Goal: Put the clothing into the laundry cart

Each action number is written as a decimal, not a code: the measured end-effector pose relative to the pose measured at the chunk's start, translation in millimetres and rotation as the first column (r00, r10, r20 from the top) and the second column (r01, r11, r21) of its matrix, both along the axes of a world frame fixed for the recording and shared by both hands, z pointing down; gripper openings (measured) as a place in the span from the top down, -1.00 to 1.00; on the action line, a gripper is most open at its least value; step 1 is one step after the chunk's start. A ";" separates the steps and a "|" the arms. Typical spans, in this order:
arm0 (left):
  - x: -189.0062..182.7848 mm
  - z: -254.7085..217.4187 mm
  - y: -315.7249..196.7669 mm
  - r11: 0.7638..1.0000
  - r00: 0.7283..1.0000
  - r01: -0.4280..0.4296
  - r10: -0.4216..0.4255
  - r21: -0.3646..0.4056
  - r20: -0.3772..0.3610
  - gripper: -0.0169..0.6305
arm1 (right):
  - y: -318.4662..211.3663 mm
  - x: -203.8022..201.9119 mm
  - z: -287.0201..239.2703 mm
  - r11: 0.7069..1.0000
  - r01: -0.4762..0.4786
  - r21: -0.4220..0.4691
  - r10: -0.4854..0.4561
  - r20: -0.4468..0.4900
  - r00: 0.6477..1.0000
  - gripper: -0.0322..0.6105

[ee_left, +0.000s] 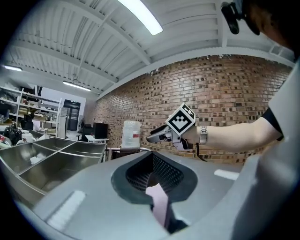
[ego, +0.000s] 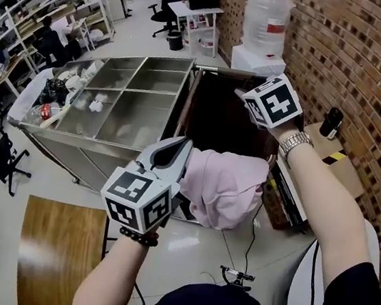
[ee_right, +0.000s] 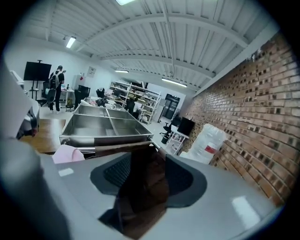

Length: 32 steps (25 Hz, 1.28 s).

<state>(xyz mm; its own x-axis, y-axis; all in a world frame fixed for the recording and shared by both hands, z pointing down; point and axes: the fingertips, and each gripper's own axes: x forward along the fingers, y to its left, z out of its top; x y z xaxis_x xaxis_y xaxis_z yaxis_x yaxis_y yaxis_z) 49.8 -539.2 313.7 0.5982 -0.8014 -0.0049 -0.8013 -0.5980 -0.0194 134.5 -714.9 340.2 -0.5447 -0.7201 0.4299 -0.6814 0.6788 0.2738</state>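
Observation:
A pink garment hangs bunched from my left gripper at the near rim of the laundry cart, whose inside is dark brown. In the left gripper view a strip of the pink cloth is pinched between the shut jaws of the left gripper. My right gripper hovers over the far side of the cart with nothing hanging from it. In the right gripper view the jaws of the right gripper stand apart, and the brown cart shows through the gap. The pink garment lies to the left there.
A steel trolley with several compartments stands against the cart's left side. A water bottle on a dispenser and a brick wall lie behind. A black bottle sits on a box at right. A wooden board lies on the floor.

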 end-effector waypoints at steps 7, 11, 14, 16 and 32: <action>9.9 0.2 0.5 1.000 1.000 -0.012 0.012 -0.005 -0.004 0.94 | 16.1 2.4 -0.8 1.000 0.021 0.012 -0.021 0.025 0.999 0.21; 15.2 4.5 6.5 1.000 1.000 -0.014 0.014 -0.007 -0.002 0.94 | 40.3 -3.3 -0.3 0.998 0.060 0.025 -0.062 0.046 0.997 0.26; 16.8 5.6 12.8 1.000 1.000 -0.016 0.016 -0.009 -0.003 0.94 | 64.4 -10.0 -4.2 0.994 0.091 0.053 -0.095 0.072 0.993 0.32; 17.7 5.6 17.5 1.000 1.000 -0.019 0.019 -0.010 -0.004 0.94 | 80.8 -14.3 -9.5 0.991 0.105 0.081 -0.113 0.093 0.989 0.37; 24.9 -0.8 91.3 0.998 0.998 -0.063 0.063 -0.016 -0.017 0.94 | 220.6 -16.0 -32.2 0.959 0.067 0.274 -0.124 0.197 0.973 0.47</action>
<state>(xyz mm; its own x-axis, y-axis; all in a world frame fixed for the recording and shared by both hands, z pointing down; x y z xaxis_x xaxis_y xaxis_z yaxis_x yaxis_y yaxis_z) 74.7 -447.8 312.9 0.6476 -0.7620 -0.0019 -0.7620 -0.6476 0.0036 118.5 -494.3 308.0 -0.6738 -0.7321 0.1001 -0.6781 0.6664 0.3100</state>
